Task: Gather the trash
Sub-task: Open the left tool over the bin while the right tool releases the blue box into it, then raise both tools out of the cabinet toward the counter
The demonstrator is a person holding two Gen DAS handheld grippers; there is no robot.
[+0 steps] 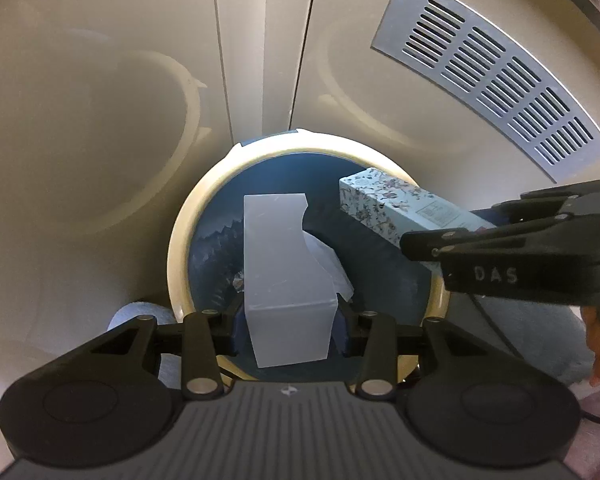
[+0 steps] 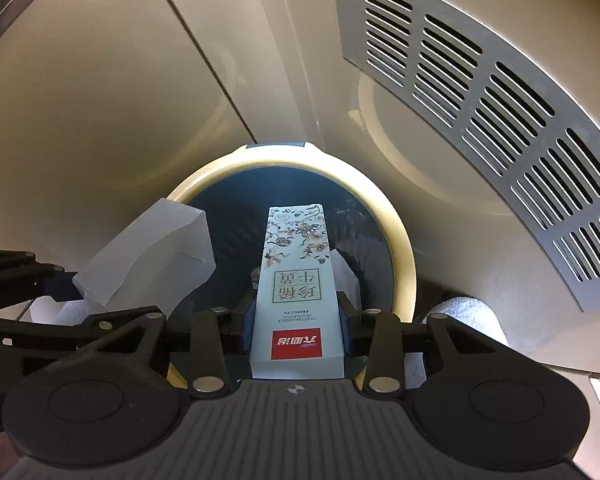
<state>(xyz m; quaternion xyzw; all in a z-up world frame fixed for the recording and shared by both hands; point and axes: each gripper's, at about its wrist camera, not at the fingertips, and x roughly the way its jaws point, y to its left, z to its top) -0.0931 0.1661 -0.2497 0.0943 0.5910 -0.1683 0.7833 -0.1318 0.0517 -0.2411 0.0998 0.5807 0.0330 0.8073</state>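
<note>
My left gripper (image 1: pixel 288 320) is shut on a plain white carton (image 1: pixel 284 276) and holds it over the open mouth of a round bin (image 1: pixel 180 240) with a cream rim and a dark blue liner. My right gripper (image 2: pixel 296 320) is shut on a long pale blue flowered box (image 2: pixel 296 280) with a red label, also over the bin (image 2: pixel 400 236). In the left wrist view the blue box (image 1: pixel 400 208) comes in from the right. In the right wrist view the white carton (image 2: pixel 156 248) is at the left. White paper lies inside the bin.
Beige cabinet doors stand behind the bin, with a metal vent grille (image 1: pixel 492 76) at the upper right. A white rolled towel (image 2: pixel 472 316) lies on the floor beside the bin.
</note>
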